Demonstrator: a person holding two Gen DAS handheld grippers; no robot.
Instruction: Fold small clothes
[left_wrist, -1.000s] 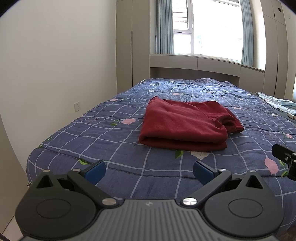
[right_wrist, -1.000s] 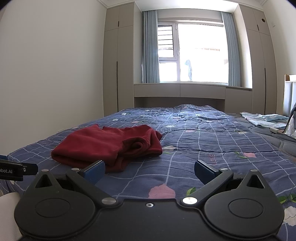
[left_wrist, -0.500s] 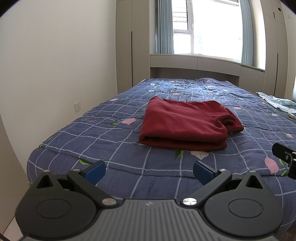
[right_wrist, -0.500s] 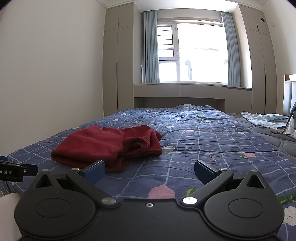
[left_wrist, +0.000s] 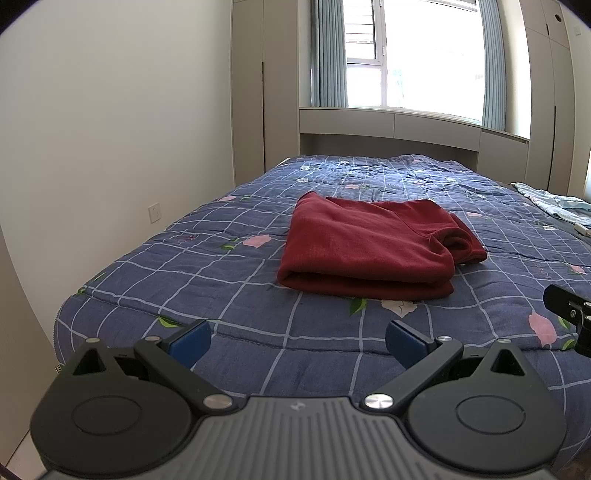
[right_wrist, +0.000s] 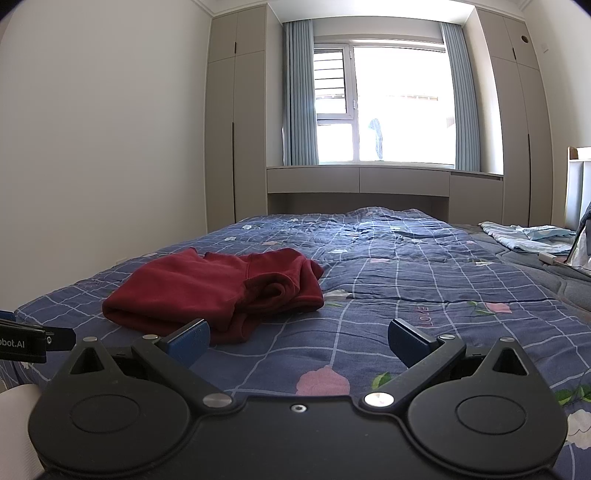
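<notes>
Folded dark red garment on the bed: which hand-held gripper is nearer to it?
Right. The right hand-held gripper sits just off the folded dark red garment, its left fingertip overlapping it in view; the left hand-held gripper hangs back.

you see a dark red garment (left_wrist: 369, 247), one plain colour with no print. the quilt (left_wrist: 229, 280) under it is blue-purple with a grid of thin white lines, and it carries pink flowers, white flowers and green leaves. your left gripper (left_wrist: 297, 338) is black with blue pads (left_wrist: 190, 338); your right gripper (right_wrist: 299, 338) has the same colours. the curtains (right_wrist: 301, 92) are grey-blue, the wardrobes (right_wrist: 236, 122) beige, the wall (left_wrist: 110, 129) white. a light blue cloth (right_wrist: 528, 236) lies far right.
</notes>
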